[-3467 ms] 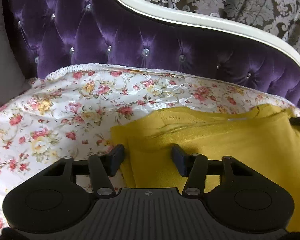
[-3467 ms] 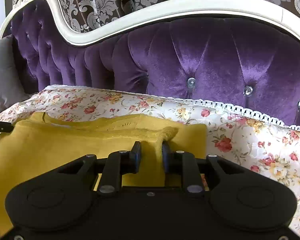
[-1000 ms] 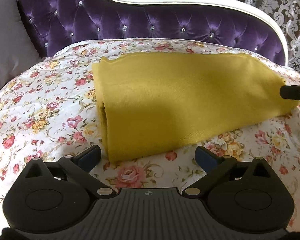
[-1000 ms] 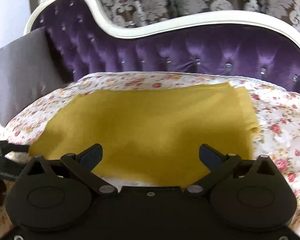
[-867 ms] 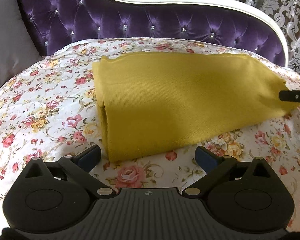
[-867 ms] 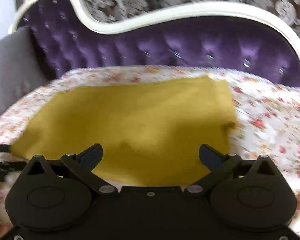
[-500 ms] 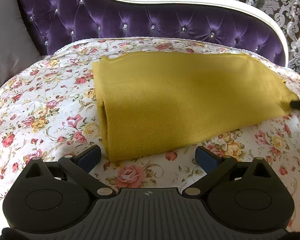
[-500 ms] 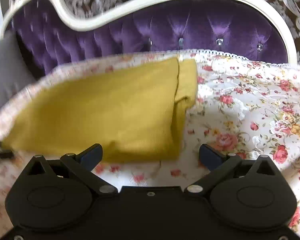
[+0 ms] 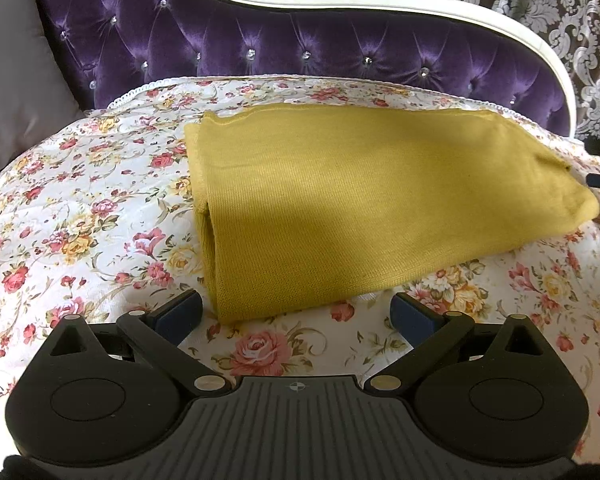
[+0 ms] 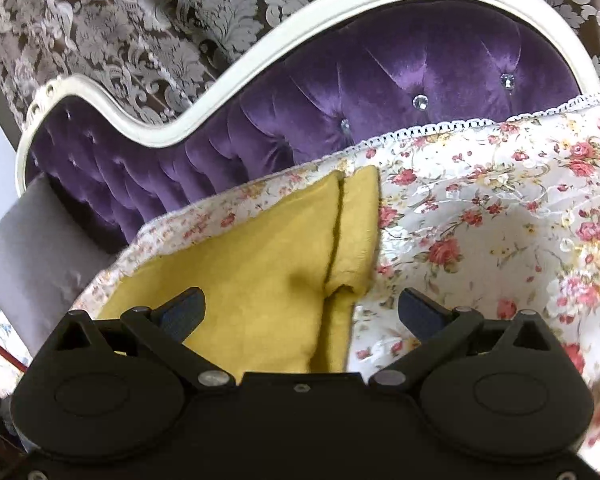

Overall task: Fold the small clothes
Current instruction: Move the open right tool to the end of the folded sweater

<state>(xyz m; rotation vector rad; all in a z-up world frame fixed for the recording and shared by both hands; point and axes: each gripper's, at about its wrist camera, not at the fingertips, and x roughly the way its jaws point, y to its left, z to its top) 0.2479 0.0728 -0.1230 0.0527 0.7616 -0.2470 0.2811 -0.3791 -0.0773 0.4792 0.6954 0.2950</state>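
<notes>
Garment: yellow knit cloth (image 9: 364, 200), folded flat, lies on the floral bed cover (image 9: 80, 208) before the purple tufted headboard (image 9: 300, 44).
Left gripper (image 9: 296, 314): fingers spread wide, holding nothing, near the cloth's front edge.
Right gripper (image 10: 300, 312): fingers wide apart, empty, over the cloth's right end.
Pillow (image 9: 16, 76): grey, at left.

Both grippers now stand spread and empty; the right gripper (image 10: 302, 308) swings over to the folded yellow garment's (image 10: 260, 272) right end.
</notes>
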